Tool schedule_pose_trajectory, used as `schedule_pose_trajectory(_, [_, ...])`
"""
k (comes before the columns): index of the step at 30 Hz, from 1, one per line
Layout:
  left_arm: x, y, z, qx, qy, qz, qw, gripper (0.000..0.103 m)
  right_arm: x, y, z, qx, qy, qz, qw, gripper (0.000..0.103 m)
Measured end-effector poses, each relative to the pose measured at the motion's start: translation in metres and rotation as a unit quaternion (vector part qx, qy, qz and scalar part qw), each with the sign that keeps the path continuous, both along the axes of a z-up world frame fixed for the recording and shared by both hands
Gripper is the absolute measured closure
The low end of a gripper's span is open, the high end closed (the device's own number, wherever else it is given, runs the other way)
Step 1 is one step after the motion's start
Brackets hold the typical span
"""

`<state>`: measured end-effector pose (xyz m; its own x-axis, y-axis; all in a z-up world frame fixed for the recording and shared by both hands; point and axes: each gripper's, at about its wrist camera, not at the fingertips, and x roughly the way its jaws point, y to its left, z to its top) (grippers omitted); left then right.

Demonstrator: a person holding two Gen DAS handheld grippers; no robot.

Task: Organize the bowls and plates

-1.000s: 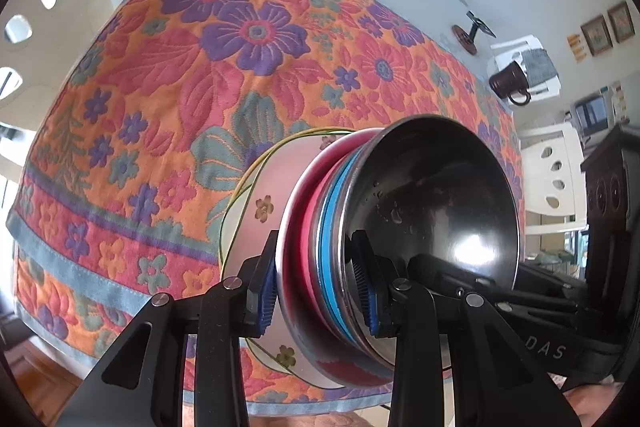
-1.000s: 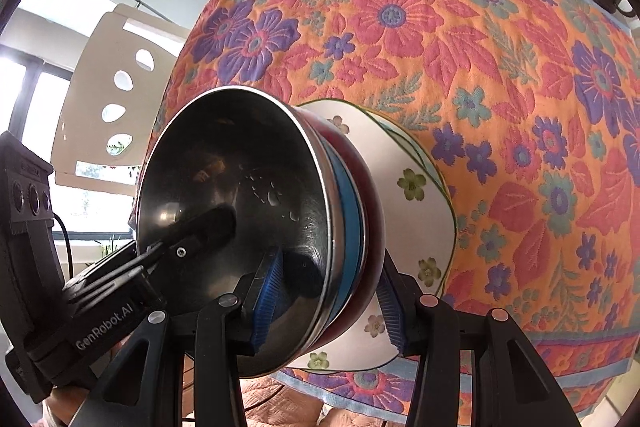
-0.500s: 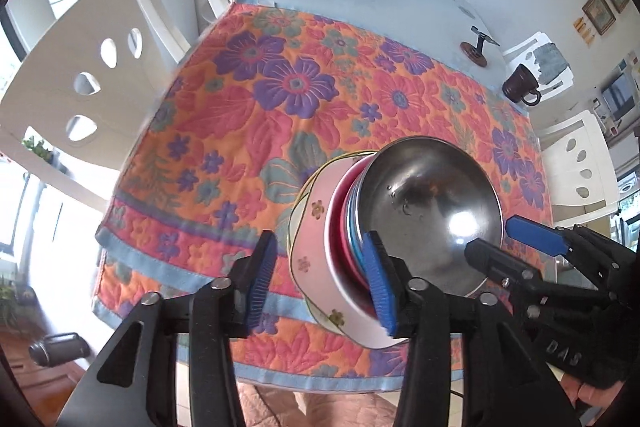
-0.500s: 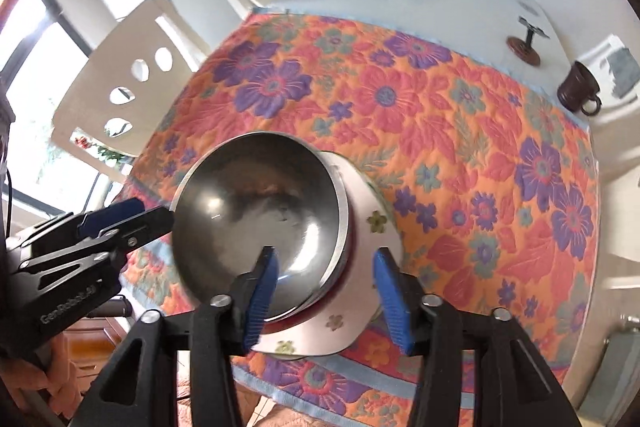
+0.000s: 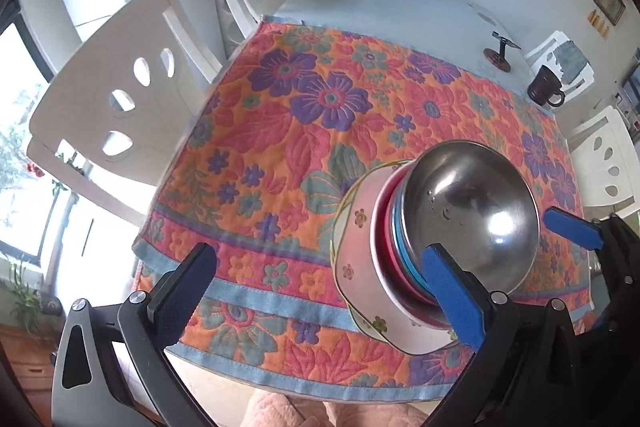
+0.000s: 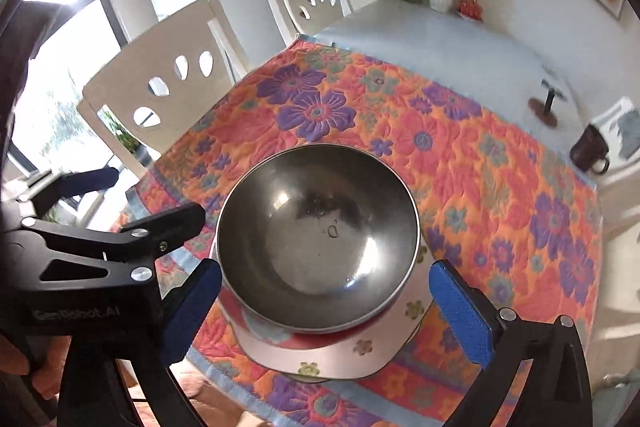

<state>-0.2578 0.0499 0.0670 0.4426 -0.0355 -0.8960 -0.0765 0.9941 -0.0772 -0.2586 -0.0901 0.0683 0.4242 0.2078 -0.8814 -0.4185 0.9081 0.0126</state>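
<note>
Top bowl [image 6: 318, 247] is polished metal, glossy and mirror-like, with a few water droplets inside; under it the stacked plates [image 5: 390, 251] have smooth glossy rims in blue, red and pink, and the bottom floral plate [image 6: 360, 351] looks like glazed ceramic. Tablecloth [image 5: 280, 131] is quilted cloth, matt with raised stitching, and the bare table [image 5: 380, 7] beyond it is smooth with a slight sheen. Gripper pads [image 6: 460, 315] are blue, finely textured and matt on black matt frames; chairs [image 5: 120, 99] are smooth painted white, mug [image 5: 544, 91] dark and glossy.
</note>
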Motion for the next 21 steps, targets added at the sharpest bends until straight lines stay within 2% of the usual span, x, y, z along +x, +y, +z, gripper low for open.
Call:
schedule_pose_trajectory(8, [0.0011, -0.0063, -0.0010, 0.002, -0.001, -0.017, 0.9999, 0.000, 0.0040, 0.0003, -0.0102, 0.010, 0.013, -0.019, 1.000, 0.000])
schedule_pose_trajectory(21, [0.0038, -0.0053, -0.0009, 0.006, -0.006, -0.020, 0.9998, 0.000, 0.0046, -0.0024, -0.0091, 0.007, 0.002, -0.037, 0.999, 0.000])
